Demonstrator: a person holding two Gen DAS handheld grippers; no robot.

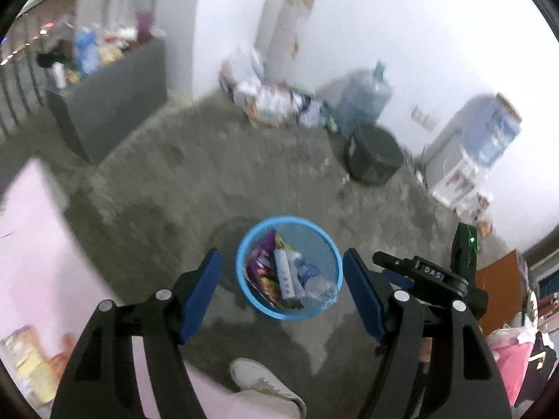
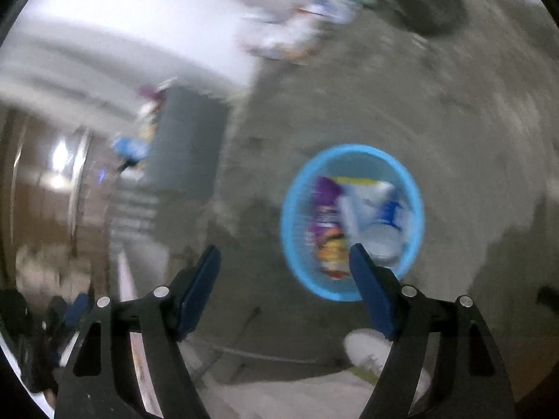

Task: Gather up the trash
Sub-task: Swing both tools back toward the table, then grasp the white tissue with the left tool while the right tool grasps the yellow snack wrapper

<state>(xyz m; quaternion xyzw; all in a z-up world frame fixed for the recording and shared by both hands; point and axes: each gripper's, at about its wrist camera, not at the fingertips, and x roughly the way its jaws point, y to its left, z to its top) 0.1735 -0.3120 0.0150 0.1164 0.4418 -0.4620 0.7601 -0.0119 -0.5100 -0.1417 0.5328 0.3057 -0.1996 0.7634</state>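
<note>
Blue round plastic mesh bin (image 1: 240, 269) sits on the grey concrete floor (image 1: 174, 188) below me, with a purple snack wrapper (image 1: 260, 262) and a clear plastic bottle (image 1: 319, 288) inside. My left gripper (image 1: 281, 262) and right gripper (image 2: 284, 258) both hang spread and empty above it.

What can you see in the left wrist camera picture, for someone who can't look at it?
A round blue bin sits on a grey concrete floor, holding a purple snack wrapper, a white tube and a clear plastic bottle. The left claw hangs open and empty above it. A white shoe shows at the bottom edge.
</note>
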